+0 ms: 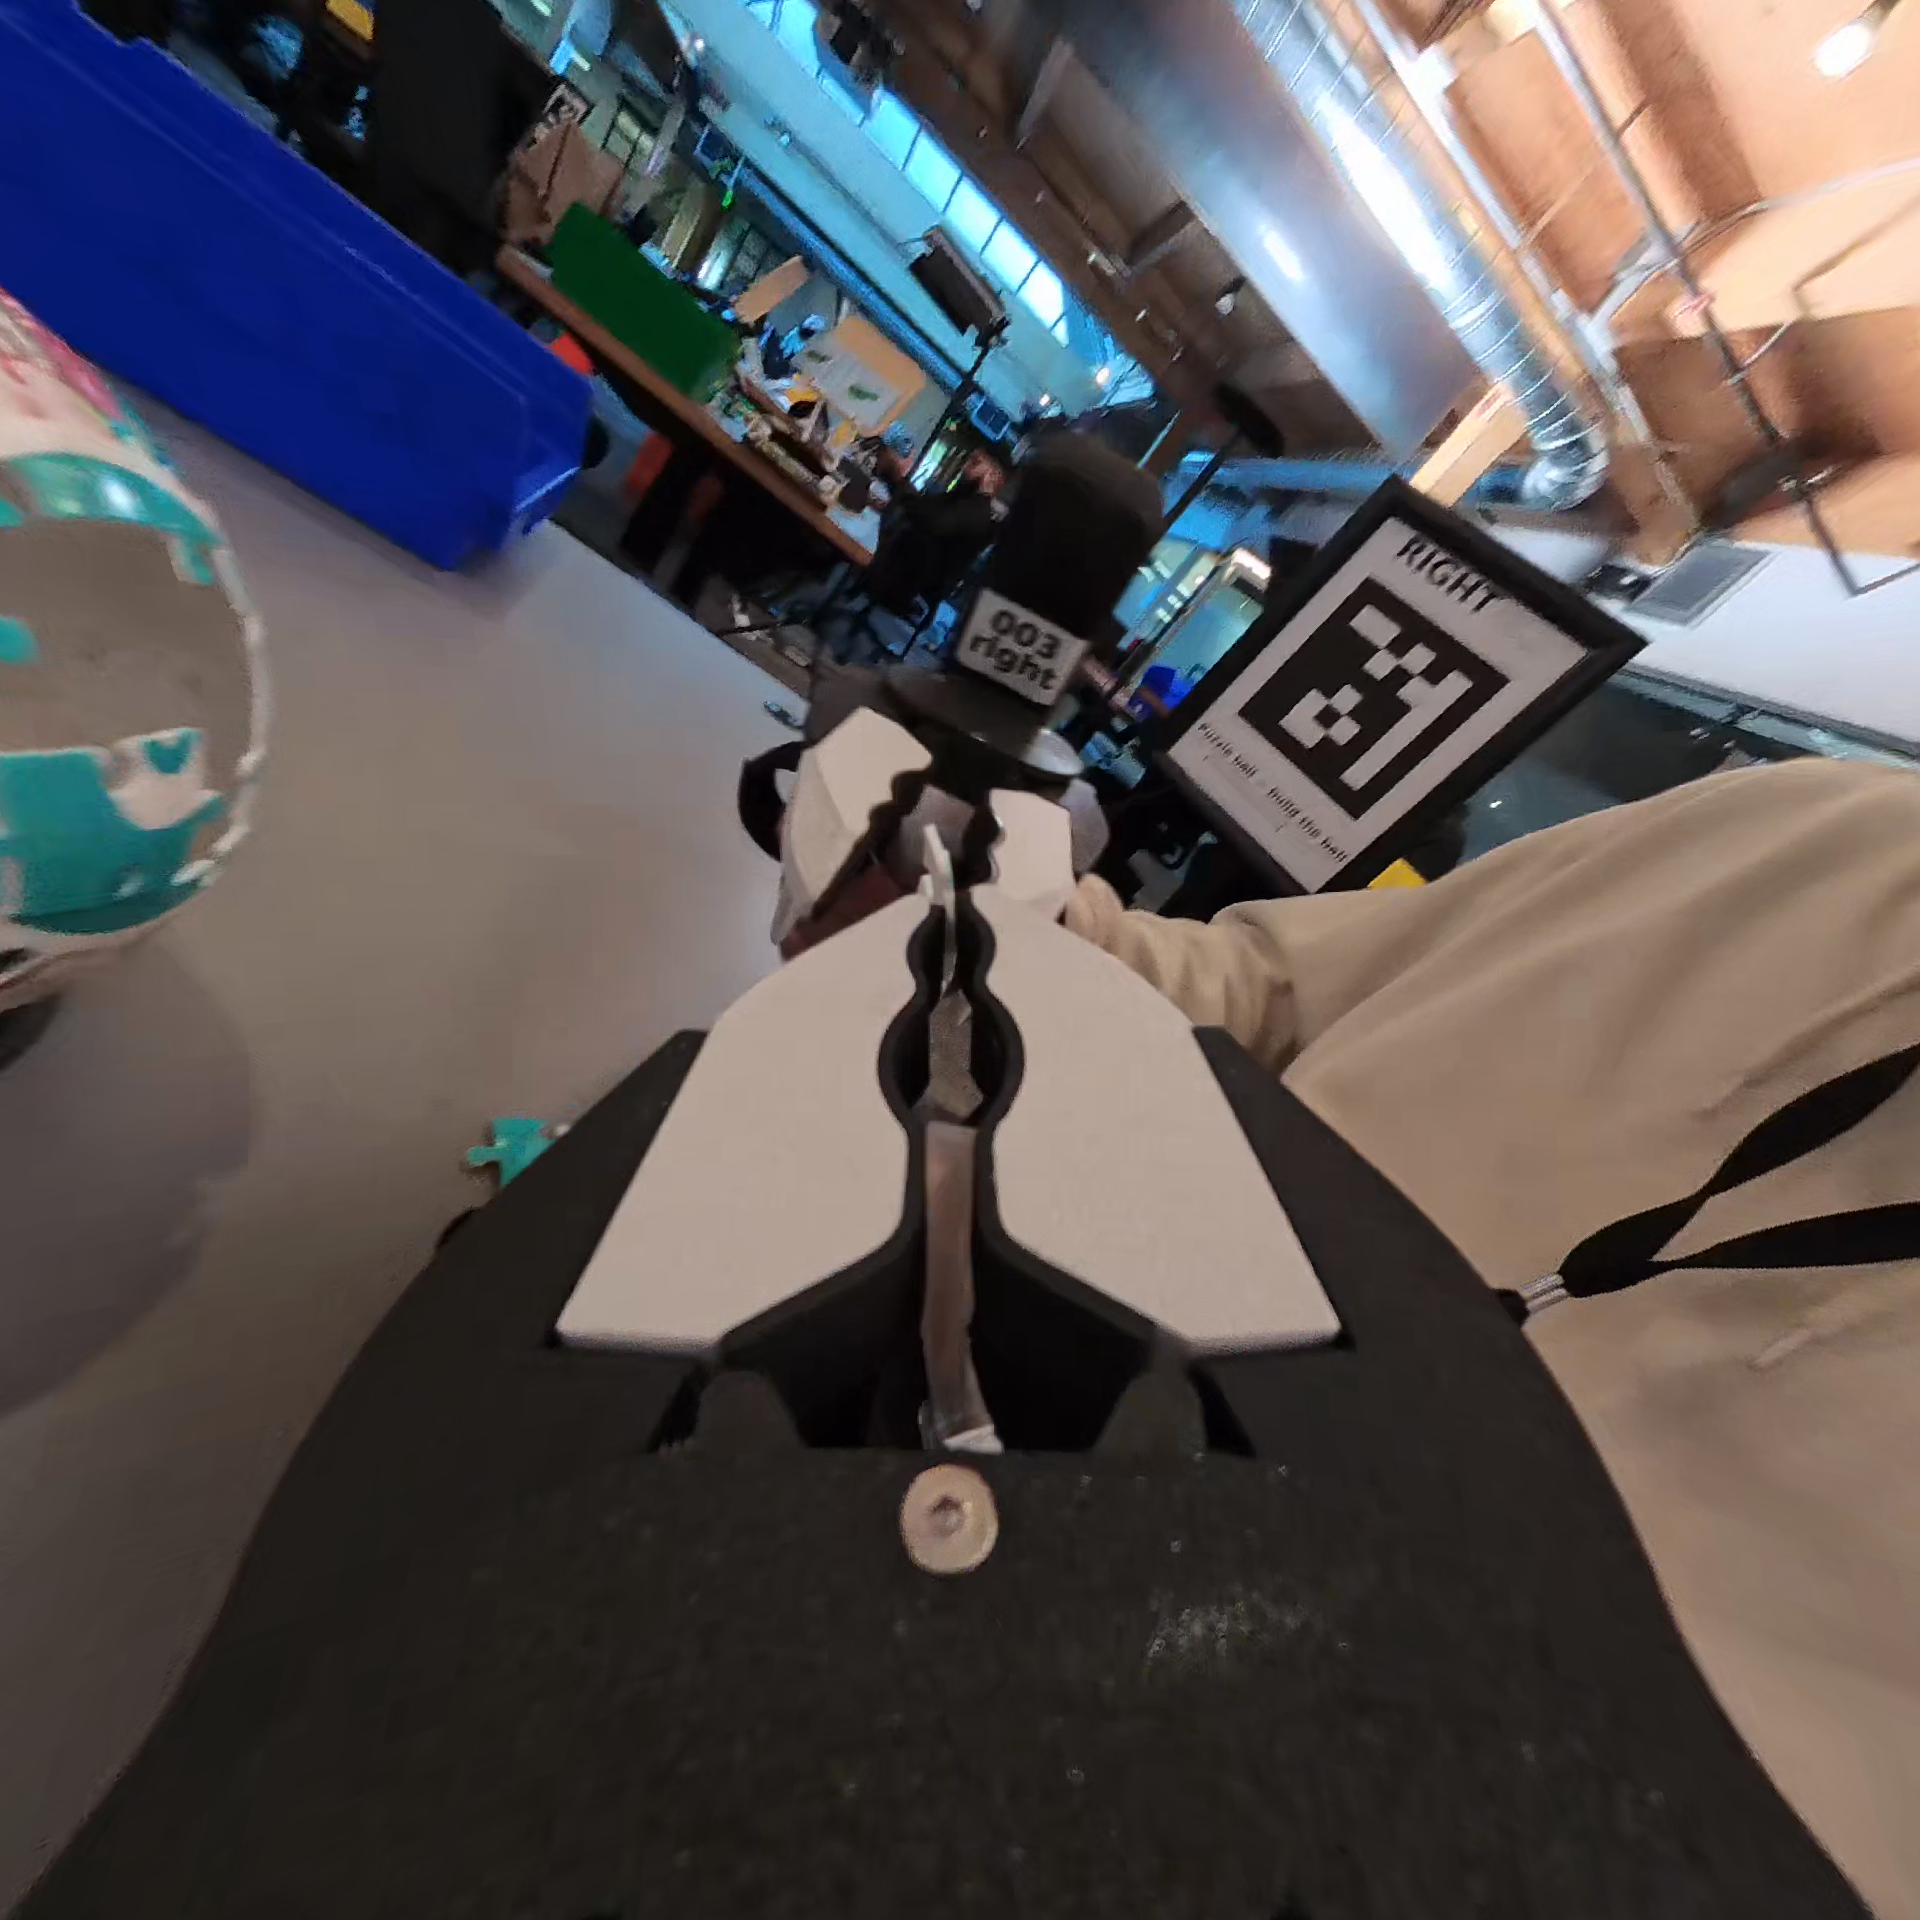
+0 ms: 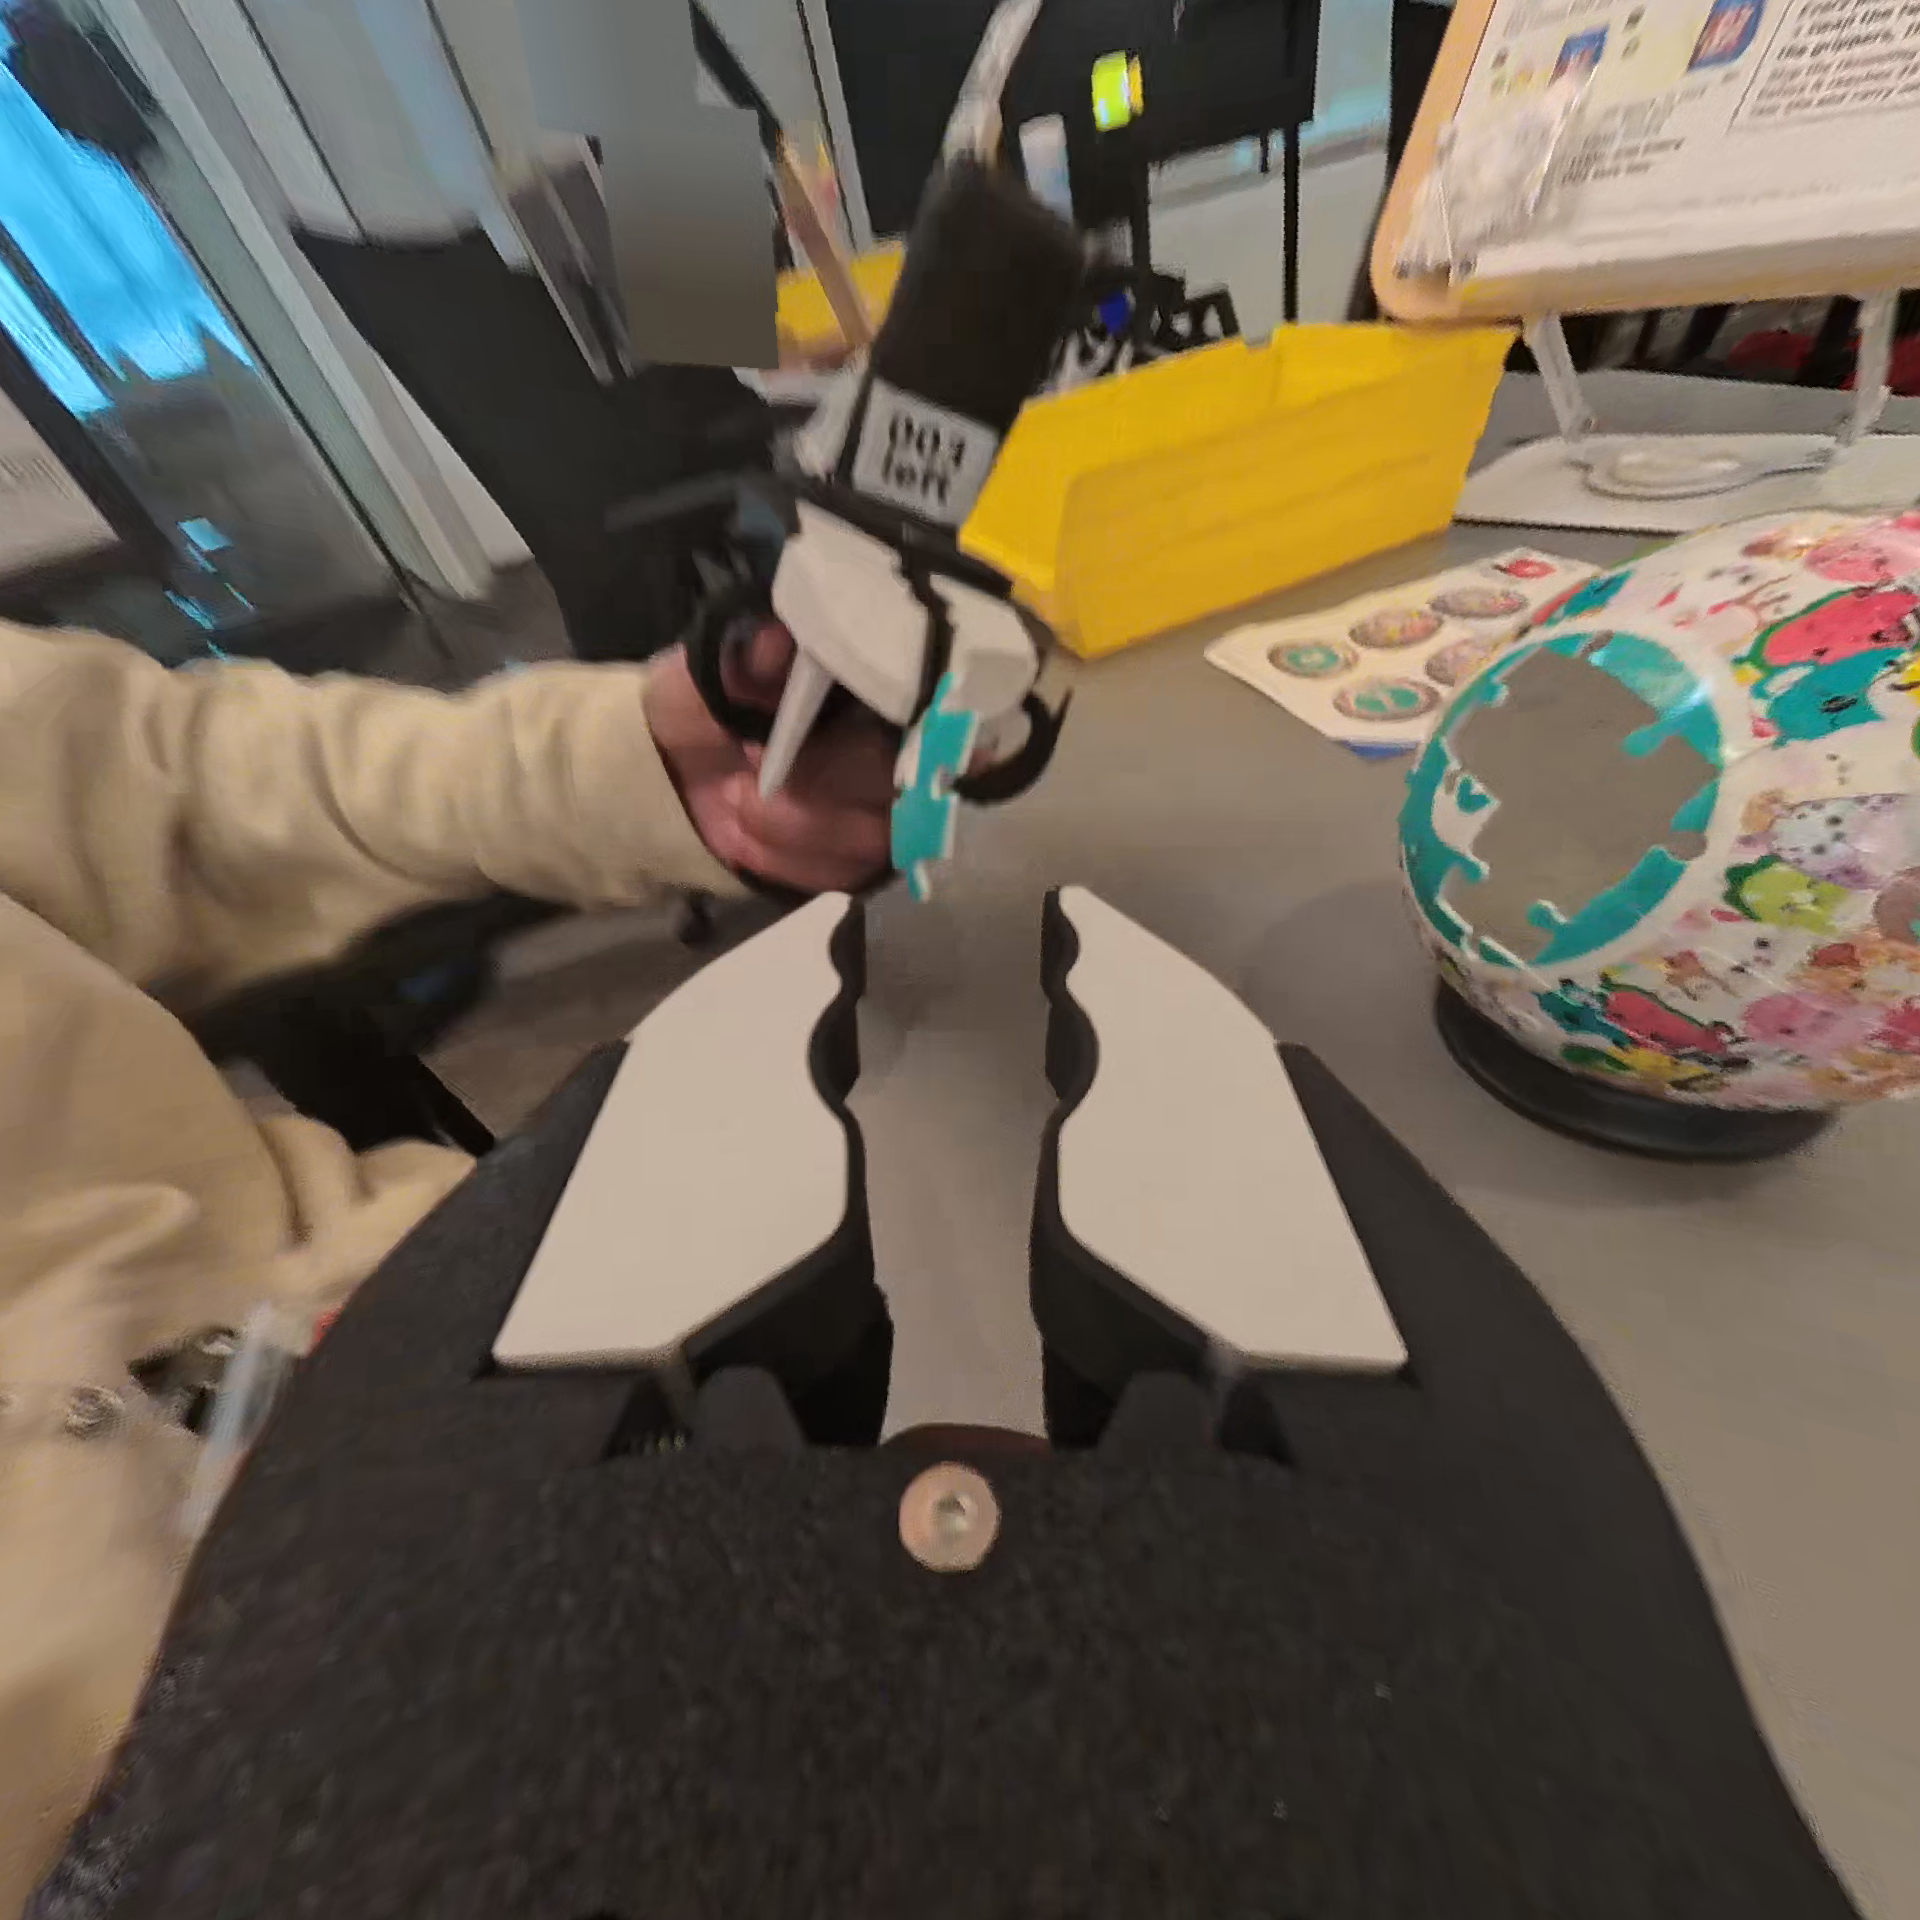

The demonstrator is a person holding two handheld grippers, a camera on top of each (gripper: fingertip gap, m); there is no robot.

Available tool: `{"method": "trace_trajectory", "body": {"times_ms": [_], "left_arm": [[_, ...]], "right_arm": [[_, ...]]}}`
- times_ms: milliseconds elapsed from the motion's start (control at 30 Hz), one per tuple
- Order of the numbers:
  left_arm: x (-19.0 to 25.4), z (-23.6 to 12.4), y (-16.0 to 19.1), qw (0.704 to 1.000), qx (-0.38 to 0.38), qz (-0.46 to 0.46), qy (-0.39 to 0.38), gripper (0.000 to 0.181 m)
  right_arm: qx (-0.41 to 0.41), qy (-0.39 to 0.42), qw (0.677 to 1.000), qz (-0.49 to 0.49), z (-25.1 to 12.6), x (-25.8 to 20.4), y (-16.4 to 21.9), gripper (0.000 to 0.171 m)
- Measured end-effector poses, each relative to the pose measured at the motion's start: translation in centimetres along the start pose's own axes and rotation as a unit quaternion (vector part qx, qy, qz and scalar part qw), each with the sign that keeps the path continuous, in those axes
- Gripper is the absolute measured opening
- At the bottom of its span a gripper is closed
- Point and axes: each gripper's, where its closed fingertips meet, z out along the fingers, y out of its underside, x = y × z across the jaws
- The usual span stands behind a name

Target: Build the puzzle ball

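Observation:
The puzzle ball (image 2: 1704, 862), white with coloured blotches and a teal ring, sits on a black stand (image 2: 1600, 1112). A large hole in it faces my grippers. Its edge also shows in the left wrist view (image 1: 104, 675). My left gripper (image 1: 951, 925) is shut on a teal and white puzzle piece (image 2: 930, 779), seen edge-on (image 1: 940, 904) in its own view. My right gripper (image 2: 951, 914) is open and empty, pointing at the left gripper (image 2: 883, 748), close to the piece. The right gripper (image 1: 935, 831) faces my left one. A loose teal piece (image 1: 509, 1143) lies on the table.
A blue bin (image 1: 260, 260) stands behind the ball. A yellow bin (image 2: 1226, 478), a sticker sheet (image 2: 1382, 644) and an instruction board on a stand (image 2: 1662, 156) are at the back. A framed marker sign (image 1: 1392, 686) stands upright. Beige sleeves (image 2: 312, 769) reach across. My two grippers' fingertips are within a few centimetres of each other.

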Motion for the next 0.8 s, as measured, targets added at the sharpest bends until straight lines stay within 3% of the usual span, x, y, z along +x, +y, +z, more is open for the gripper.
{"method": "trace_trajectory", "body": {"times_ms": [100, 200, 700, 800], "left_arm": [[0.7, 0.3, 0.3, 1.0, 0.003, -0.004, 0.013, 0.001], [0.9, 0.6, 0.4, 1.0, 0.01, -0.013, 0.018, 0.001], [-1.5, -1.4, -0.7, 0.996, 0.069, -0.045, -0.028, 0.003], [-1.8, -2.2, -1.0, 0.995, 0.079, -0.045, -0.031, 0.001]], "right_arm": [[0.049, -0.049, 0.996, 0.054, -0.4, -1.1, -1.5, 0.021], [0.034, -0.055, 0.997, 0.042, -0.4, -1.6, -0.9, 0.004], [0.007, -0.098, 0.991, 0.093, 0.8, 0.9, -2.3, 0.001], [0.04, -0.107, 0.985, 0.129, 0.5, 1.9, -2.9, 0.001]]}}
